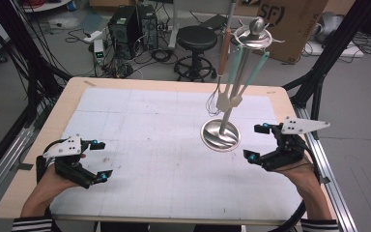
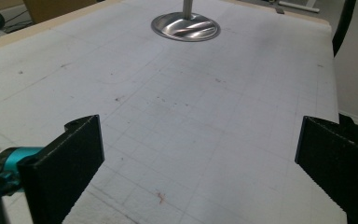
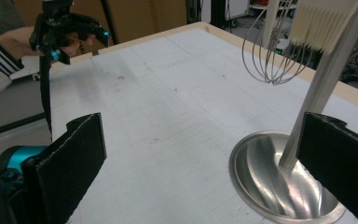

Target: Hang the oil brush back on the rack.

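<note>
Utensil stand (image 1: 221, 135) on mat, right of centre: round steel base, pole leaning up and away, long axis near vertical. Whisk (image 1: 214, 101) and two spatulas (image 1: 235, 99) hang from top ring, handles up, heads down. Looks like hanging done; further utensils left — hard to say. Right gripper (image 1: 258, 143) beside base, jaws spread, nothing between. Left gripper (image 1: 98, 161) at near-left of mat, jaws spread, empty.

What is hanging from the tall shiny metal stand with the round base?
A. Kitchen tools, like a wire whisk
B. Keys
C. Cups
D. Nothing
A: a wire whisk with an orange handle and pale green-handled utensils hang from the tall silver metal stand on the white table mat.
</note>
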Tool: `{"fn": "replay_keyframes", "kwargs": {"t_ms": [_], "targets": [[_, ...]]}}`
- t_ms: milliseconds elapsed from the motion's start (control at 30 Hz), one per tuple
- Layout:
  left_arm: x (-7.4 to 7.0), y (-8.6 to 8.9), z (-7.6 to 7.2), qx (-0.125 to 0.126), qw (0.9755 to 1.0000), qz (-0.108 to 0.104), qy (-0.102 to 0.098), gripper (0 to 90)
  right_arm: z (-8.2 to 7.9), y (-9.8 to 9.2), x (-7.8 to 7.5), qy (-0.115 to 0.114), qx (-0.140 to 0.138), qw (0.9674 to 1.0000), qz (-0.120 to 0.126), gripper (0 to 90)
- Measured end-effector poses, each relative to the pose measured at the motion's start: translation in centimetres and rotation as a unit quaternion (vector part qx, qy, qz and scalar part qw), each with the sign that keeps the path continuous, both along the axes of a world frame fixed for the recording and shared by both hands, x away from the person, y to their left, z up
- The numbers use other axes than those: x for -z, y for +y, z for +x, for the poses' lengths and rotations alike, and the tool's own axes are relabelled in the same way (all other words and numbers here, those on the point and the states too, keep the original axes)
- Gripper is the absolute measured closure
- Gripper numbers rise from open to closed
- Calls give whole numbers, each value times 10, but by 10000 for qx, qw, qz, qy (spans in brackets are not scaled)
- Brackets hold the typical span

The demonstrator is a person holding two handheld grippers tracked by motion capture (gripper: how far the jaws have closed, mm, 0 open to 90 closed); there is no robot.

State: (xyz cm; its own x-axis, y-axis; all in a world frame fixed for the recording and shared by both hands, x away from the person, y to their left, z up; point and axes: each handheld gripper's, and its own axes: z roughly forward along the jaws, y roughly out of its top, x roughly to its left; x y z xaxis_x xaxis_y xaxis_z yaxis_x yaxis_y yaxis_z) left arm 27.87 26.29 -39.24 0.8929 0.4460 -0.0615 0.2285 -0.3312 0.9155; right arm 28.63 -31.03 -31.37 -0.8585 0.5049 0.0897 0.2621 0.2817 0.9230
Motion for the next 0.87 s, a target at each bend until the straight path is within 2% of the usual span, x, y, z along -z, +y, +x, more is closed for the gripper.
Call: {"fn": "replay_keyframes", "kwargs": {"t_ms": [233, 367, 400, 433, 500, 600, 700, 867], "targets": [[2, 3, -2, -118, 9999, -91, -55, 17, -11, 4, 23, -198, 48, 9998, 36, 0], [7, 6, -5, -161, 9998, -125, -64, 17, -15, 1, 41, -132, 130, 9997, 128, 0], [9, 7, -5, -181, 9997, -132, -38, 17, -14, 2, 46, -120, 115, 9998, 123, 0], [10, 7, -5, -207, 9997, -126, -32, 17, -13, 2, 49, -32, 107, 9999, 15, 0], [11, 8, -5, -234, 9997, -112, -25, 17, -14, 3, 52, -88, 265, 9994, -215, 0], [11, 7, -7, -227, 9997, -102, -20, 17, -14, 3, 58, -67, 337, 9994, -56, 0], [10, 6, -7, -211, 9997, -115, -43, 17, -15, 5, 64, -40, 289, 9995, -76, 0], [8, 5, -8, -226, 9997, -92, -95, 17, -14, 3, 64, -52, 323, 9994, -76, 0]]}}
